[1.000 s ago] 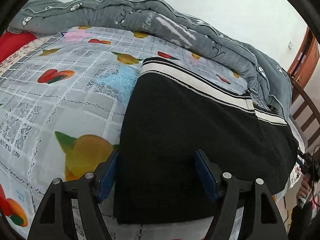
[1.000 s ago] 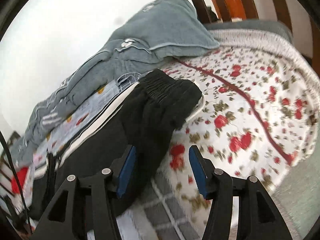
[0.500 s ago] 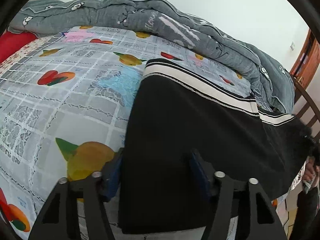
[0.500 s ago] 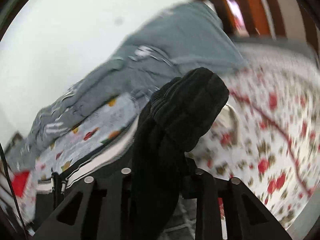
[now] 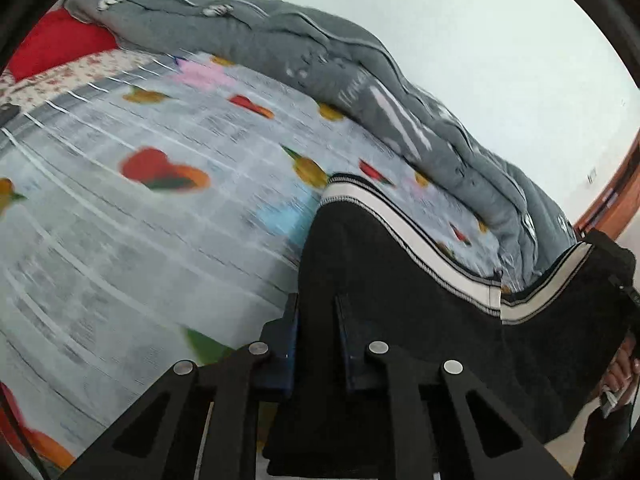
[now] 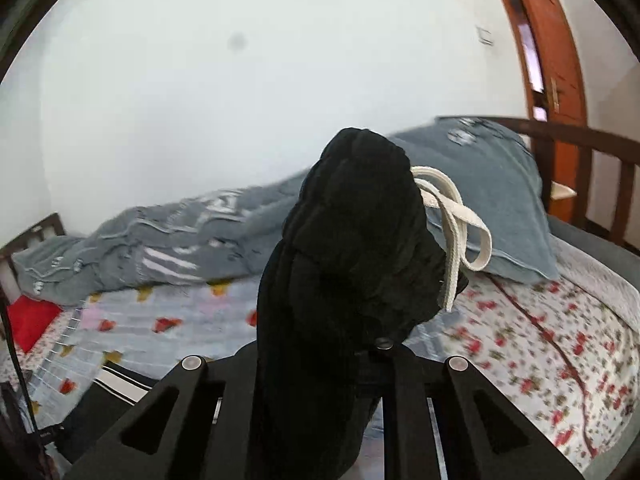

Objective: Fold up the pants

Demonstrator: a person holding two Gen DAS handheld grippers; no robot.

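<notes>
Black pants (image 5: 400, 300) with a white side stripe lie on the fruit-print sheet. My left gripper (image 5: 319, 338) is near their leg end. Its jaws are closing, with a fold of the black cloth pinched between the pads. The far waist end (image 5: 580, 280) hangs lifted at the right edge. In the right wrist view the bunched waistband (image 6: 352, 248) stands up from my right gripper (image 6: 320, 360), above the bed. Those jaws are closing too, with the cloth between them hiding the pads. A white drawstring (image 6: 452, 216) loops off its right side.
A grey quilt (image 5: 340, 64) is heaped along the wall side of the bed. A grey pillow (image 6: 492, 200) lies on a floral sheet (image 6: 540, 340) by the wooden headboard (image 6: 580, 140). A red pillow (image 5: 52, 44) lies far left. A person's hand (image 5: 620, 372) shows low right.
Both grippers went from open to closed on the pants. The right one lifted the waistband off the bed and rolled. The left one shifted and raised the leg end slightly.
</notes>
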